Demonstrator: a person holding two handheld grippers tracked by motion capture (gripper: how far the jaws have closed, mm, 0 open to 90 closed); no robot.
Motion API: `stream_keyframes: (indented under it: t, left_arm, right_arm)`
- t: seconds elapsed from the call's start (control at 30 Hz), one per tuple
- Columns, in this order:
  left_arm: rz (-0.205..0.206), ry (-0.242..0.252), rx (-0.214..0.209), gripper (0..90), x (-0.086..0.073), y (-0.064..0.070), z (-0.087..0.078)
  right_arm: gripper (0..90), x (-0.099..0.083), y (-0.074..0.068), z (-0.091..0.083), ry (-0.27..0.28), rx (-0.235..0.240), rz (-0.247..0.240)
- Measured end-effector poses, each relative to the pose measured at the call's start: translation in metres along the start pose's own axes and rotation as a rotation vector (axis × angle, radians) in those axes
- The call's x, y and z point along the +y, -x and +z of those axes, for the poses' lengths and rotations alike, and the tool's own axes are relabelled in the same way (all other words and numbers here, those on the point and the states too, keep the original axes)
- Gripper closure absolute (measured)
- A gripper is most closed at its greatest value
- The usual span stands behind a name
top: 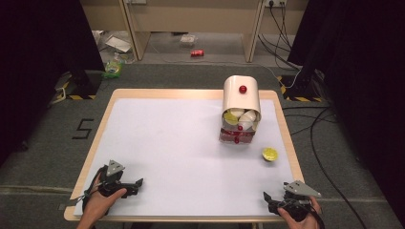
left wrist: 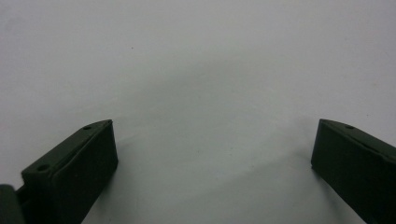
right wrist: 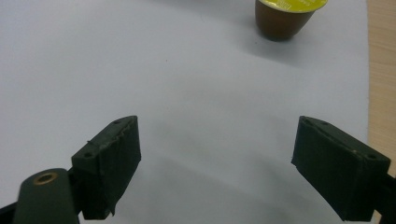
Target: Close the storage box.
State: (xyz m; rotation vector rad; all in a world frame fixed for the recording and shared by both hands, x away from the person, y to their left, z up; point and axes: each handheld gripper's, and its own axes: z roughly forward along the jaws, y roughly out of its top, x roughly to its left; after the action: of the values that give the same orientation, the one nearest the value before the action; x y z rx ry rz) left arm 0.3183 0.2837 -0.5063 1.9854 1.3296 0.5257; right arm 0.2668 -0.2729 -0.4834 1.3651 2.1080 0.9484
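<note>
Right gripper [right wrist: 217,154]: your jaws stand wide apart with nothing between them; you hold it low at the near right corner of the table [top: 191,143].
Left gripper [left wrist: 212,158]: your jaws are spread just as wide and hold nothing; only bare white table surface lies ahead of them.
Capsule [right wrist: 288,16]: it stands ahead of your right gripper and a little to the right of its centre line, well clear of the jaw tips, yellow foil lid up, brown body tapering down.
Capsule axis: upright, so your jaws meet its round side wall from either flank.
Nearer hand: your right one by far; from the left gripper the capsule [top: 269,153] lies across most of the table.
Dispenser [top: 241,110]: it stands beyond the capsule and to its left, as your right gripper looks, with more capsules stacked in its open front.
Coming move, as I judge it: push your right gripper forward and slightly rightward until the capsule sits between the jaws.
</note>
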Motion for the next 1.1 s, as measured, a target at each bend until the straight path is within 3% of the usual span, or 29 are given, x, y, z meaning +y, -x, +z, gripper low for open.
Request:
stream_keyframes:
  t: [0.73,1.1]
  left_arm:
    - [0.000,0.000,0.000,0.0,0.000,0.000,0.000]
    - [0.001,0.000,0.001,0.0,0.000,0.000,0.000]
  right_arm:
    - [15.5,-0.010,-0.004,0.002,-0.073,0.006,-0.022]
    - [15.1,-0.013,-0.003,0.002,-0.057,0.010,-0.010]
